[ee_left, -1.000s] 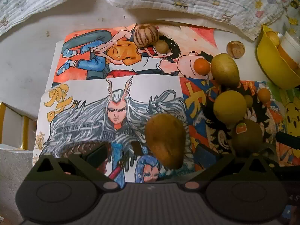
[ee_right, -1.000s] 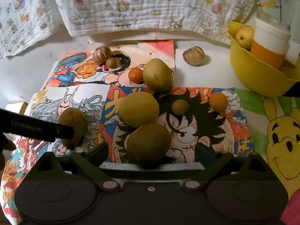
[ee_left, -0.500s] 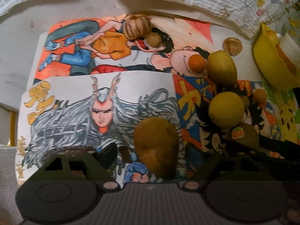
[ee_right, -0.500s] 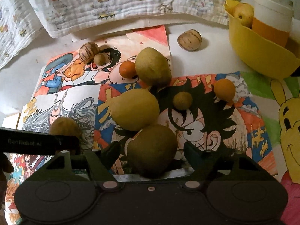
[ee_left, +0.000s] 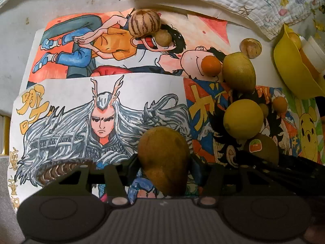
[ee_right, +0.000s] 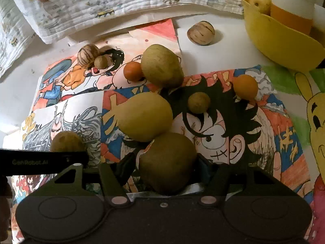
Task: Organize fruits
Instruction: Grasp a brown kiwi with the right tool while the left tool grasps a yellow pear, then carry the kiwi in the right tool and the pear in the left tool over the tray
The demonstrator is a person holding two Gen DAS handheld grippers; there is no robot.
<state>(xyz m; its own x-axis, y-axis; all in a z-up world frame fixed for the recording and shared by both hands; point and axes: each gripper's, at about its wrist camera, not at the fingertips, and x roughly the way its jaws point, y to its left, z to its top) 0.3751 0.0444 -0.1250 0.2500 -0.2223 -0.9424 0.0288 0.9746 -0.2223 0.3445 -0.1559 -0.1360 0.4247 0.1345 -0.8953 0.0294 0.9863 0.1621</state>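
Left claw: the left claw (ee_left: 164,165) now pinches a brown kiwi (ee_left: 164,160) between its fingers, where a second ago those fingers stood wide on either side of the fruit.
Right claw: the right claw (ee_right: 167,169) has likewise closed on a second, green-brown kiwi (ee_right: 167,162), its fingers drawn in from the open stance of a second ago.
Held fruit: both kiwis sit low on the drawings, the left one well to the left of the yellow lemon (ee_right: 145,117), the right one touching it from the near side.
Other fruit: a green-yellow pear-shaped fruit (ee_right: 161,66) lies just beyond the lemon with a small orange (ee_right: 133,71) touching its left side; a striped nut-like fruit (ee_right: 200,33) lies farther back, to the right of the lemon.
Bowl: a yellow bowl (ee_right: 280,44) stands far right of the lemon, holding a pale fruit (ee_right: 260,0) and a white-and-orange cup (ee_right: 292,10).
Counter: the white counter (ee_left: 18,40) is covered with colourful cartoon drawings (ee_left: 81,109).
Room: a quilted printed cloth (ee_right: 101,2) hangs along the back edge, beyond the lemon.
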